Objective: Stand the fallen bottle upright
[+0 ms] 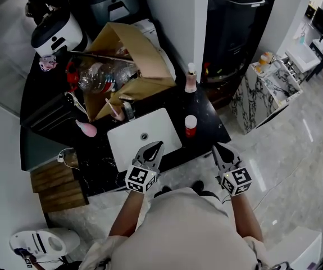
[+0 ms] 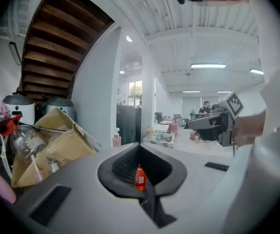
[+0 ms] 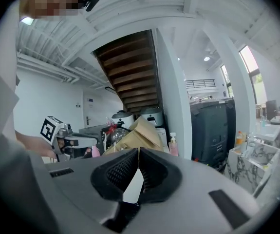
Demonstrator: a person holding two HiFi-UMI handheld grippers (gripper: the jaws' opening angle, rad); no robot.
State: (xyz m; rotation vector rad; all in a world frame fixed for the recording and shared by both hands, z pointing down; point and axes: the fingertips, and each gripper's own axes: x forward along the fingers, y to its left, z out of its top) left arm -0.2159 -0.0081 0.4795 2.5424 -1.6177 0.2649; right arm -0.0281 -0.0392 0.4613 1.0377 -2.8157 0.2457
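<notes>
Nearest me, both claws hung just off the front edge of the counter (image 1: 209,120), touching nothing on it. The left gripper (image 1: 154,149) had its jaws pressed together with nothing in them. The right gripper (image 1: 219,151) looked the same: its tips met, and only the white sink (image 1: 122,139) showed through the slit lower down.

I judged that I kept them clear and empty because the job looked finished. The bottle (image 1: 190,126), red with a white cap, stood upright on the counter just right of the sink, well apart from both claws. From the left gripper view it showed small beyond the closed tips, its base cut off by a jaw and its label too small to read.

Farther back, a pump bottle (image 1: 191,77) stood by the pillar. A box (image 1: 141,52) lay open toward the sink, and I could not sort out its jumble of clear plastic and red bits. The counter's left end was too dark to make out.
</notes>
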